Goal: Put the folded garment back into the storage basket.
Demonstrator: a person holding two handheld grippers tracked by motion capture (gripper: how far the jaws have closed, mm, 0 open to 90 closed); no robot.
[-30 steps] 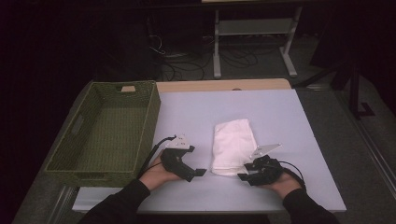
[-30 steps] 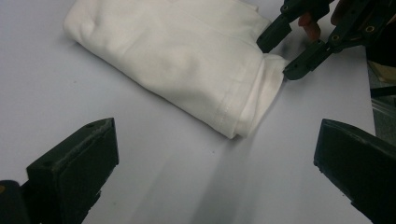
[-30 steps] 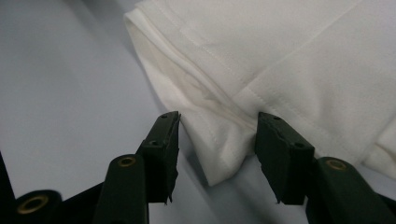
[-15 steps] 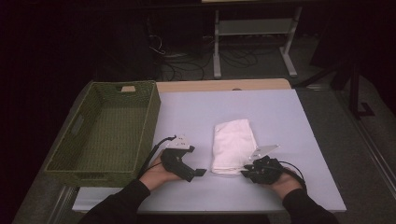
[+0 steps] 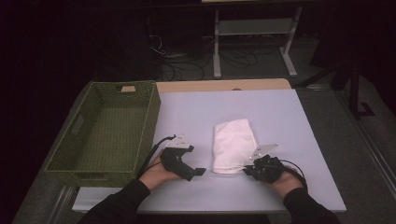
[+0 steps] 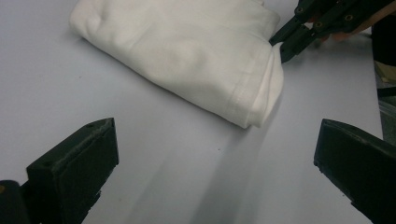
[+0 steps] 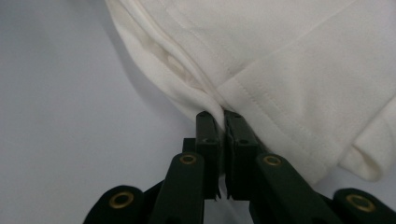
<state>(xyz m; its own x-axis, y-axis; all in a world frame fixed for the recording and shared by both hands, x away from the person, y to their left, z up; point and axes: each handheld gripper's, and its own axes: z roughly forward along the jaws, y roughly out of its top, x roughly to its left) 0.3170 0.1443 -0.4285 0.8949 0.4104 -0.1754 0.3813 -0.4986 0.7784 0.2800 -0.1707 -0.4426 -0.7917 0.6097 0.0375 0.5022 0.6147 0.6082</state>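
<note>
Both forearms in dark sleeves, entering from the near edge of the worktop [image 5: 299, 116]. Left gripper [image 5: 194, 171] resting low just left of the folded white cloth [image 5: 232, 144], jaws spread wide apart with nothing between them, pointed toward the cloth's near corner. Right gripper [image 5: 249, 170] at the cloth's near right corner, jaws just closed, pinched together on a fold of the hem. Right hand [image 5: 286, 179] wrapped around the gripper body behind.
</note>
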